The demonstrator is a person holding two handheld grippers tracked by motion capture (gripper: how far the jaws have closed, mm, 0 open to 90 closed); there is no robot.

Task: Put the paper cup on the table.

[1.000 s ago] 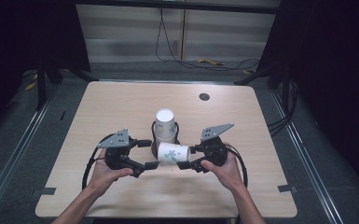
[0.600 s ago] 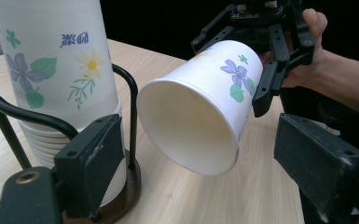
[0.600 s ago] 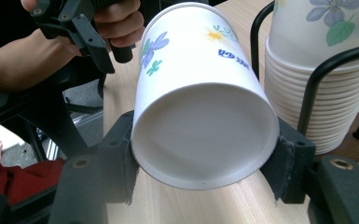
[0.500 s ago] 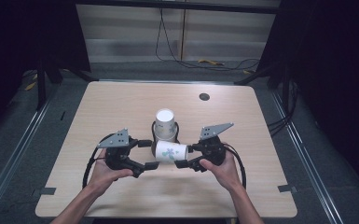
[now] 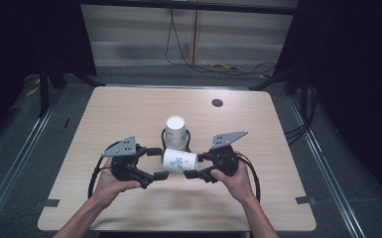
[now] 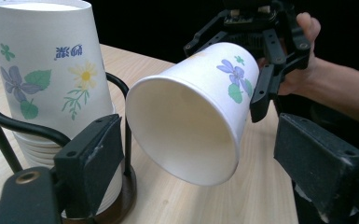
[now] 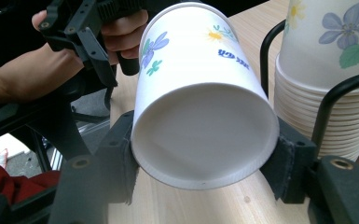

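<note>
Tongs (image 7: 205,154) clamp cup (image 7: 200,93) base (high view hides it).

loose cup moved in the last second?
No. In the high view the loose cup lies on its side just in front of the cup stack, as before, base end clamped in the right gripper.

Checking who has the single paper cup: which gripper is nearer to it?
Right. The right gripper is clamped on the lying paper cup's base end; the left gripper stands open at its mouth, pads apart from it.
</note>
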